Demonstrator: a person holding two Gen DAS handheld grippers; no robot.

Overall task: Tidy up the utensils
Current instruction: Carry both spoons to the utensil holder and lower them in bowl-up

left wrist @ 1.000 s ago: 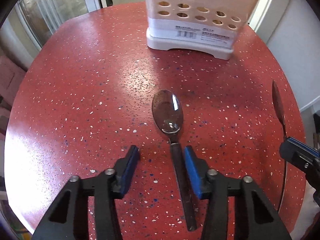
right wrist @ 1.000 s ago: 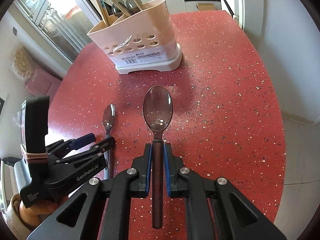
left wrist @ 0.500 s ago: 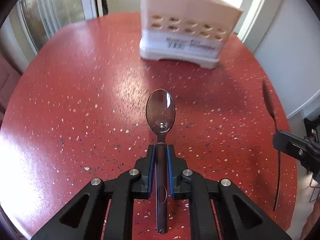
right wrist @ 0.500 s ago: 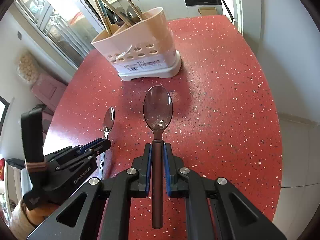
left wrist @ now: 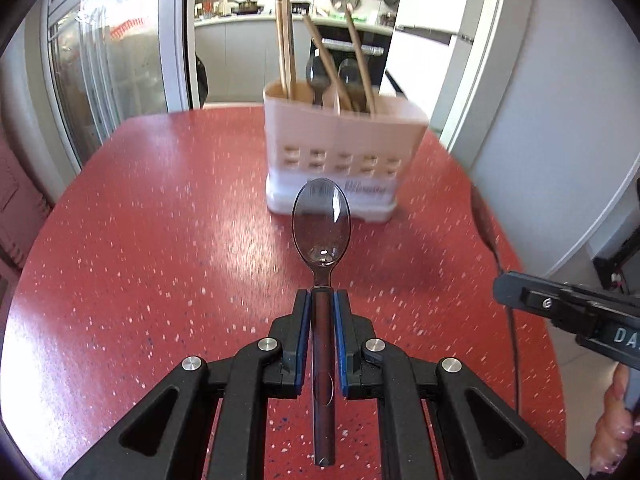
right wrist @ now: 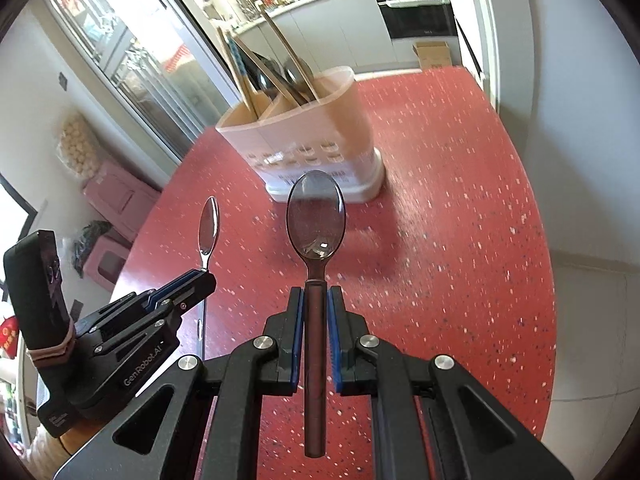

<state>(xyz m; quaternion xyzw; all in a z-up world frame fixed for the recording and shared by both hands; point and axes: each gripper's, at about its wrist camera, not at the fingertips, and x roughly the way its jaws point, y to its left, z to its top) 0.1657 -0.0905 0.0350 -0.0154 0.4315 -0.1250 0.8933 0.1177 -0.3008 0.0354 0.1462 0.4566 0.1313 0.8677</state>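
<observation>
Writing: "GenRobot.AI" in white on the side of the left gripper (right wrist: 200, 280), lower left of the right wrist view. White letters "DA", cut off by the frame edge, on the right gripper (left wrist: 505, 289) at the right edge of the left wrist view. A barcode label on the base of the utensil holder (right wrist: 320, 136); its text is too blurred to read.

Containers: the utensil holder is beige plastic with rows of drain holes, standing on a white base on the red speckled table (right wrist: 460, 240), upper centre of both views. It is divided into compartments. Wooden chopsticks (left wrist: 286, 48) stand at its left end; dark spoons (left wrist: 318, 74) and more sticks lean in the middle and right compartments.

Left gripper: blue pads clenched on the handle of a translucent grey spoon with a steel handle (left wrist: 321, 224), bowl forward and overlapping the holder's base in the frame, clear of the tabletop.

Right gripper: clenched on the brown handle of a second translucent spoon (right wrist: 316, 216), bowl forward, centre frame, also held above the table.

A hand (left wrist: 612, 424) shows at lower right of the left wrist view.
</observation>
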